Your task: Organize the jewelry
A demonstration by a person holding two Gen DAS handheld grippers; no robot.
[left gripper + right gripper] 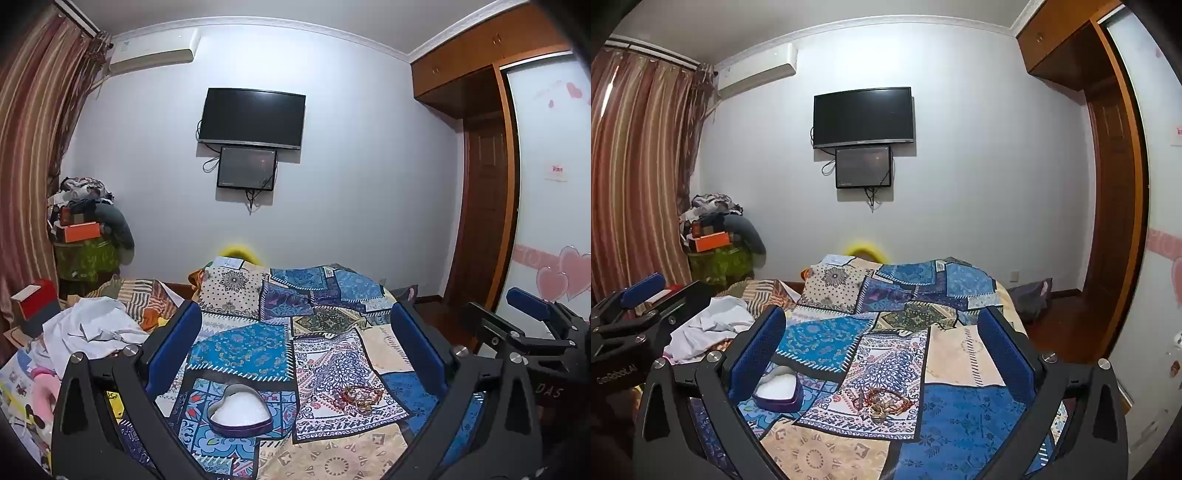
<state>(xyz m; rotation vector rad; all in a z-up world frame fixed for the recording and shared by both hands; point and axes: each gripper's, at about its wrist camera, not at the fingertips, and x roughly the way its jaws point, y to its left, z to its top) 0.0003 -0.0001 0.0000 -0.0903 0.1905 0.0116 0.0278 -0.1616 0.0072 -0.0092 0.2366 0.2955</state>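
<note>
A heart-shaped purple jewelry box (239, 411) with white lining lies open on the patchwork bedspread (240, 347); in the right wrist view the box (777, 389) is partly behind the left finger. A small tangle of red and gold jewelry (356, 397) lies on the spread to the right of the box, also seen in the right wrist view (882, 400). My left gripper (295, 354) is open and empty above the box and jewelry. My right gripper (882, 350) is open and empty above the jewelry. Each gripper shows in the other's view, the right gripper (532, 325) and the left gripper (631, 306).
White cloth (92, 328) and clutter lie on the bed's left side. A pile of clothes and boxes (85, 229) stands in the far left corner by striped curtains. A TV (253, 118) hangs on the far wall. A wooden wardrobe and door (484, 206) stand on the right.
</note>
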